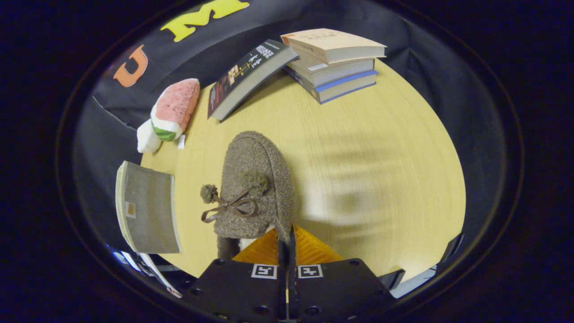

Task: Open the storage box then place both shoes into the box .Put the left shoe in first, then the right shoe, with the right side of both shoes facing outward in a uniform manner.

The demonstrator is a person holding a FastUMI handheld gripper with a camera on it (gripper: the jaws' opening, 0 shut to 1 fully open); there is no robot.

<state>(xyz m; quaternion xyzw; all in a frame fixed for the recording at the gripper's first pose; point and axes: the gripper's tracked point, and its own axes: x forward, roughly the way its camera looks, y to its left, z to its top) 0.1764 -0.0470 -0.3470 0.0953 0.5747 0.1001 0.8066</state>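
Gripping fuzzy shoe by heel rim w/ gripper fingers pinched shut on it — looks soft, light, floppy, so prob sags — keep hold near collar.

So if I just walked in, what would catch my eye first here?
Probably the fuzzy brown slipper with a ribbon bow and pompoms, hanging just ahead of the fingers, which are closed on its heel edge above the pale wooden table. Beyond it, a watermelon-slice plush toy lies beside a dark book leaning against a stack of three books.
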